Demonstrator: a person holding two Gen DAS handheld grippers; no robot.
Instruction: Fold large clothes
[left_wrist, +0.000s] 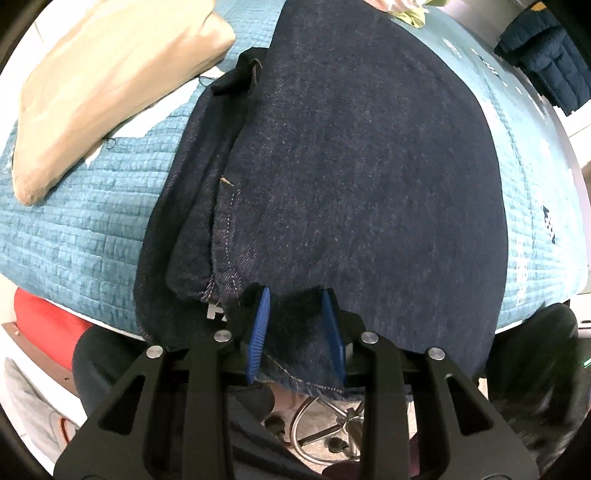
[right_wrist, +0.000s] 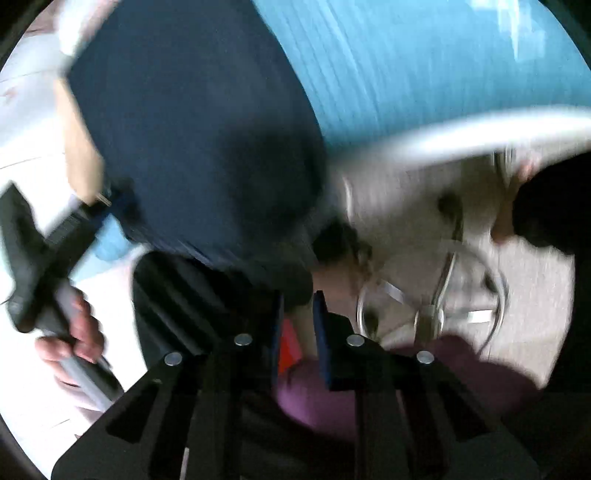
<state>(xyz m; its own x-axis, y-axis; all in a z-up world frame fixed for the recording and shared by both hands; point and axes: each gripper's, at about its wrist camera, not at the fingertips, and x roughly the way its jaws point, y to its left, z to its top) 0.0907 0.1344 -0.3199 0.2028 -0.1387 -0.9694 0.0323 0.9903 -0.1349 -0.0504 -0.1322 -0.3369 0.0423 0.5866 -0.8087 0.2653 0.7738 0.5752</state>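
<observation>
The jeans (left_wrist: 351, 177) are lying lengthwise on the teal bedspread (left_wrist: 85, 229), their long axis running away from the bed's near edge, which their near end is overhanging. The left gripper (left_wrist: 295, 295) is grasping that near end between its fingers. The right gripper (right_wrist: 297, 295) is hanging beyond the bed's edge, blurred, its narrow gap showing no denim.

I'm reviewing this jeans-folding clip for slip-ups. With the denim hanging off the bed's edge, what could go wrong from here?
1. The left gripper pinches only the hem of the dark jeans; a tug might slip the denim free.
2. The right gripper holds nothing, fingers nearly together beside the overhanging denim, and its view is blurred, so it may miss the edge.
3. The tan pillow lies close and could snag.
</observation>
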